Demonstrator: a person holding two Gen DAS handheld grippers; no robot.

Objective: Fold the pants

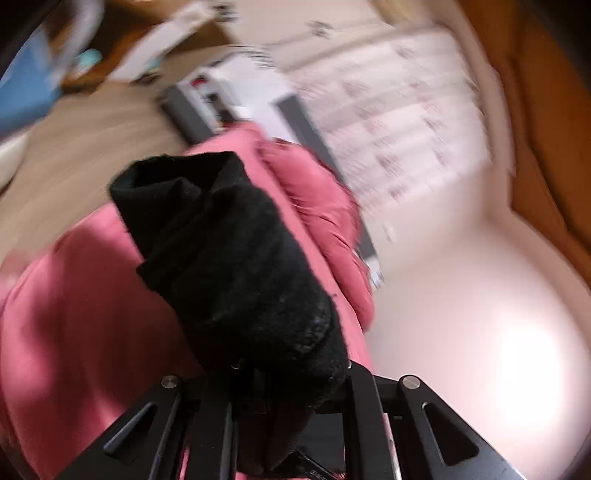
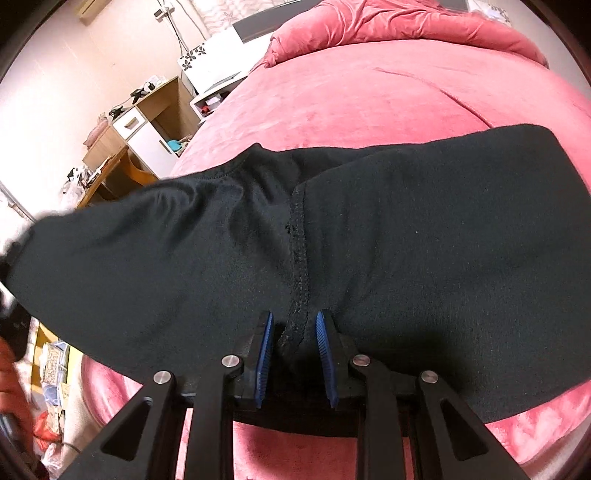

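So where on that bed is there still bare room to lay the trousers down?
The pink bedcover lies bare between the black trousers and the rumpled quilt at the far end. The near edge is covered by the trousers, and the desk beside the bed is cluttered.

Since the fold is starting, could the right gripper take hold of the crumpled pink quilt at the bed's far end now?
Probably not: the right gripper is shut on the black fabric pants, and the crumpled pink quilt lies well beyond them.
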